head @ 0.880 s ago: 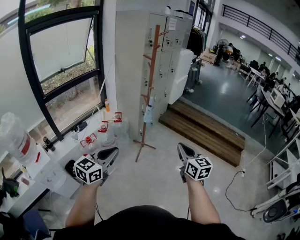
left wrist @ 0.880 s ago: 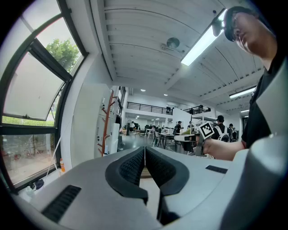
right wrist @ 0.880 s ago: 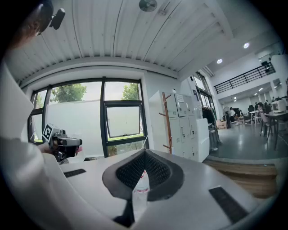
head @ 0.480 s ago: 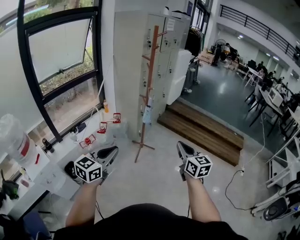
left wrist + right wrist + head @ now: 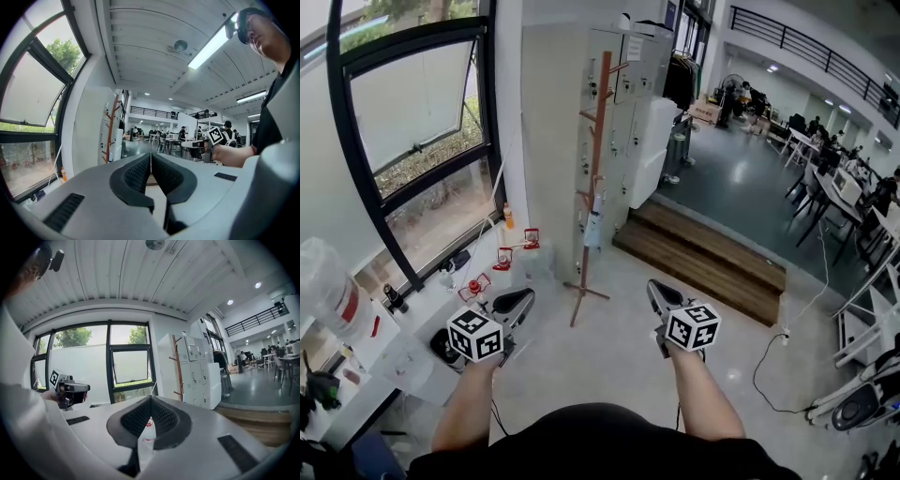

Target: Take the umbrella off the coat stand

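Note:
The wooden coat stand rises from the floor in front of the grey lockers. A small pale folded umbrella hangs from one of its lower pegs. My left gripper is held low at the left, well short of the stand's foot, its jaws shut on nothing. My right gripper is level with it at the right, also shut and empty. The left gripper view shows the stand far off at the left beyond the closed jaws. In the right gripper view the stand is just right of centre.
Grey lockers stand right behind the stand, with a wooden step to their right. A white counter with bottles runs under the window on the left. A cable lies on the floor at the right.
The head view has shifted slightly. Both grippers stay shut and hold much the same place in front of the stand.

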Motion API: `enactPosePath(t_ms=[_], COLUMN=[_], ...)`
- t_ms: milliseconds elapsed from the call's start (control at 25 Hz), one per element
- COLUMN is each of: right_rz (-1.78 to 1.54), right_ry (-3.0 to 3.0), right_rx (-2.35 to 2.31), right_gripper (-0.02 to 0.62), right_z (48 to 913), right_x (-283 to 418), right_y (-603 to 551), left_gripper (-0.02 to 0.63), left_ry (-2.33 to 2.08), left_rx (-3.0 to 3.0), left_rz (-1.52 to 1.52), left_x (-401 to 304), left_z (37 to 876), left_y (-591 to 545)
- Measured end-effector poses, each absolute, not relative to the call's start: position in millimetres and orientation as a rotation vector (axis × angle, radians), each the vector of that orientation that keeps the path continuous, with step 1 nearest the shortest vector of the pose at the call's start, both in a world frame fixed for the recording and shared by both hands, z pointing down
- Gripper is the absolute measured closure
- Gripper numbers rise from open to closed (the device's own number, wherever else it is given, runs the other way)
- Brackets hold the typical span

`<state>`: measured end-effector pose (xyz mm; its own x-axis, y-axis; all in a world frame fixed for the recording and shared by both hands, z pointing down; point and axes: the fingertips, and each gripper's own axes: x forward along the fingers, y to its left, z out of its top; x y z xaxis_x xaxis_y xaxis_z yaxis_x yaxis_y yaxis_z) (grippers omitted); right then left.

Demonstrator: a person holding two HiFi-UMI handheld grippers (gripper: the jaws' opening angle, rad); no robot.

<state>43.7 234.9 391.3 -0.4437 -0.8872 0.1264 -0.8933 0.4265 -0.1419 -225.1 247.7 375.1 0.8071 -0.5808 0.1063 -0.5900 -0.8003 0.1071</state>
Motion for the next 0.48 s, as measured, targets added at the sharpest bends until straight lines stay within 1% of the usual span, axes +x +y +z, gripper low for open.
enactPosePath(t_ms=[480], right_rz=[0.354], right_ry=[-2.642], right_rx=[1.613], right_gripper=[0.583], right_z=[412], right_x=[58], right_y=[175], left_gripper=[0.578], left_ry=[-0.951], left_rx=[2.826], left_rz=[0.151], left_x=[-212], left_z=[396], left_y=[185])
